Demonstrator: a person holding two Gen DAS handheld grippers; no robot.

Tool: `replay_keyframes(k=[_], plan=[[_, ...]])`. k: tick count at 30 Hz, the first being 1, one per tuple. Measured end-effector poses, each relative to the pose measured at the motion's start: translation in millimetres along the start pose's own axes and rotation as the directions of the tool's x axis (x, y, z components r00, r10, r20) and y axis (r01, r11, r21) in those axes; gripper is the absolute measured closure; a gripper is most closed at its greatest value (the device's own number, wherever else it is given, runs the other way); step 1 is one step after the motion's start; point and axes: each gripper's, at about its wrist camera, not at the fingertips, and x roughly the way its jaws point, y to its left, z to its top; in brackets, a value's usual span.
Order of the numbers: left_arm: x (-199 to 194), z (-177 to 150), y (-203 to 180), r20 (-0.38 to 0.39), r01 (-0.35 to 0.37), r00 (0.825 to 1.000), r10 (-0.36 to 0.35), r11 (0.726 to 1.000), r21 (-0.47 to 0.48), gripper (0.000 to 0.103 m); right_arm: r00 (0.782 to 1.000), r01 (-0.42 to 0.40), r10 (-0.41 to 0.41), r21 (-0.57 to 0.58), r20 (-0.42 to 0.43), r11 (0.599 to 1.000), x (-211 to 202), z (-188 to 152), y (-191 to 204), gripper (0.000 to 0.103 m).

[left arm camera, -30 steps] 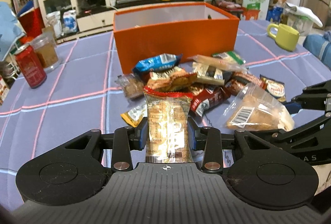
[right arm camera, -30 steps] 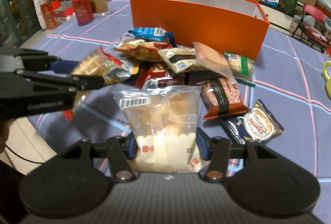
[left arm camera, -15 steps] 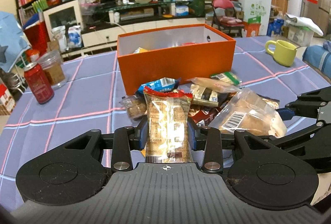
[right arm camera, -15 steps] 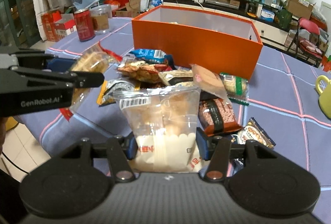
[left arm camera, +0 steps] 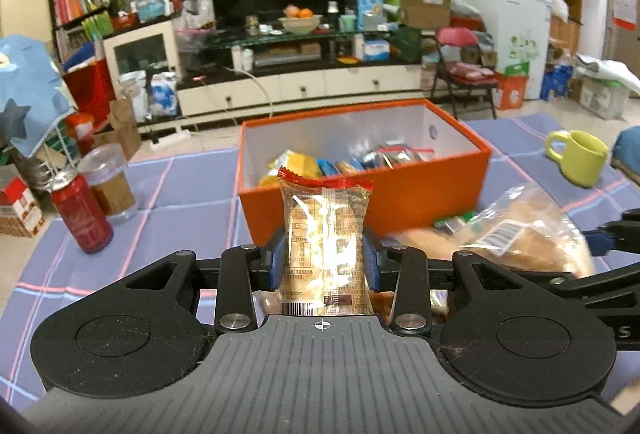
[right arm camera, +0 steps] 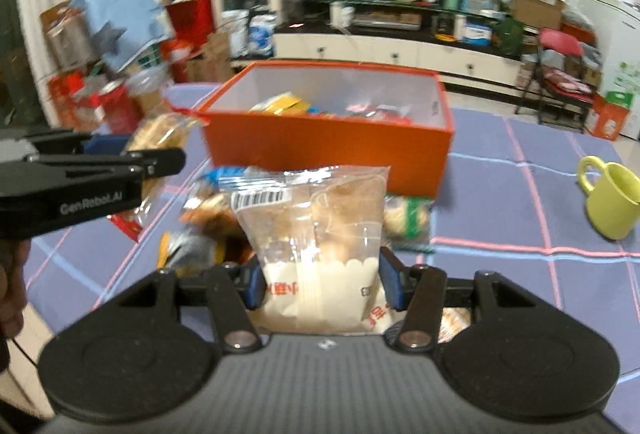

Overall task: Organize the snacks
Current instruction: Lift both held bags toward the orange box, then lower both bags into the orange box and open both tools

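Purple plaid tablecloth (left arm camera: 192, 205): open orange cardboard box (left arm camera: 362, 189) dead ahead of left gripper (left arm camera: 324, 262) clamping upright gold-foil snack packet (left arm camera: 325, 246); right gripper (right arm camera: 322, 280) clamping clear bread bag (right arm camera: 316, 234).

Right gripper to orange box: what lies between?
Right wrist view: loose snack packets on the tablecloth lie between the right gripper, holding a clear bread bag, and the orange box.

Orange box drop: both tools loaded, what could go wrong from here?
1. The left tool and right tool sit close together; heading for the box at once, they may collide.
2. The bread bag is gripped only at its bottom, so it could flop or slip.
3. The mug stands right of the box and could be knocked.
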Motion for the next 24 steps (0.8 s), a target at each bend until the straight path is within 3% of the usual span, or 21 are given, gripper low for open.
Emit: replay_keyframes(k=[8,15,20,24], plan=[[35,20,8,-0.026,-0.047,0.999,0.046,0.997,-0.056,0.099,0.998,0.049,-0.05,0.039,0.026,0.998,12,32,-10,0.048],[56,60,25,0.021,0.0,1.0,0.002,0.996,-0.09,0.099,0.995,0.046,-0.051,0.06,0.088,0.997,33,85,-27,0.048],[89,88,34,0.019,0.003,1.0,-0.001,0.993,-0.118,0.099,0.997,0.022,-0.032,0.126,0.074,0.992,67,123,-47,0.048],[132,102,28,-0.035,-0.036,0.999,0.032,0.993,-0.11,0.098,0.999,0.015,-0.022,0.136,0.05,0.991,104,147,-43,0.048]])
